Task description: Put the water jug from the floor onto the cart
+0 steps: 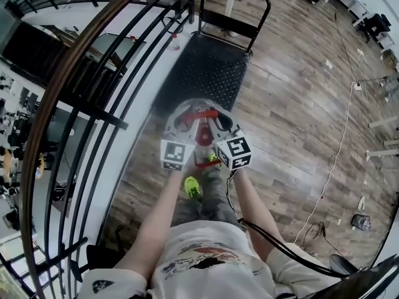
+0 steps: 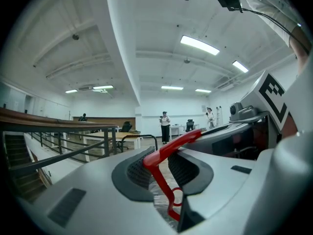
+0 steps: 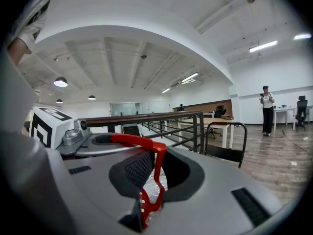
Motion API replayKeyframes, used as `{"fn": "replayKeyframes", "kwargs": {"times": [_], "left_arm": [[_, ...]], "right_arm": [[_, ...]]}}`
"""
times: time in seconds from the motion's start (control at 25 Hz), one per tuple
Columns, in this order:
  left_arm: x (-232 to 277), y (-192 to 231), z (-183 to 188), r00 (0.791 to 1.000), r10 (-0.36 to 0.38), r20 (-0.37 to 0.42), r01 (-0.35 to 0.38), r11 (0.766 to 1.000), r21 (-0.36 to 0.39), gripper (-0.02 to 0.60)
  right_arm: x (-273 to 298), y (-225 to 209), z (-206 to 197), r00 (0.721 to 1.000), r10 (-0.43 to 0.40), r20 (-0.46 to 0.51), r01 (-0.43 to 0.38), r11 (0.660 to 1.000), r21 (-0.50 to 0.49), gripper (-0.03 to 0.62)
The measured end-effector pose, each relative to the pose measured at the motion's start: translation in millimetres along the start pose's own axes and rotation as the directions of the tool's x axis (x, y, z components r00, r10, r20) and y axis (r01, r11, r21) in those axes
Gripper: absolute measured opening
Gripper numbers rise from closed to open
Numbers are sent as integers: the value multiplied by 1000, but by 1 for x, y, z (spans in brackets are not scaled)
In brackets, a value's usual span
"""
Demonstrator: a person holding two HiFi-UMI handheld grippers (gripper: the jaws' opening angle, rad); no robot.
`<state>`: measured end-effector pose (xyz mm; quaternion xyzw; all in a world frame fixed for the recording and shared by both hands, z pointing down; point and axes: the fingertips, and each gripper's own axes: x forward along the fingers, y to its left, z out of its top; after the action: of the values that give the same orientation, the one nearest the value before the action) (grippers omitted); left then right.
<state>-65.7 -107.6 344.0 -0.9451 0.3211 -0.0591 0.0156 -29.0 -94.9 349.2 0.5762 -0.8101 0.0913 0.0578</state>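
Under left tool (image 2: 159, 169), right tool (image 3: 153, 173), water jug (image 1: 204, 136) mostly hidden

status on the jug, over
Left gripper, right gripper both shut on jug handle. Water jug short of cart. Railing close at left, path ahead open.

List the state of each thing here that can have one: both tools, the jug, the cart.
left tool, shut on the red handle
right tool, shut on the same red handle
water jug, hanging by its handle from both tools, not yet on the cart
cart, parked ahead by the railing, no jug on its deck
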Motion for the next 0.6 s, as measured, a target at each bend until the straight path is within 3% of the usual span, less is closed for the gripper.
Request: {"fn": "replayKeyframes", "kwargs": {"times": [0.6], "left_arm": [[96,29,-10,998,36,-57,-36,999,-5,91]], "right_arm": [[61,-81,1,998,52,-18,-52,998,42,52]]}}
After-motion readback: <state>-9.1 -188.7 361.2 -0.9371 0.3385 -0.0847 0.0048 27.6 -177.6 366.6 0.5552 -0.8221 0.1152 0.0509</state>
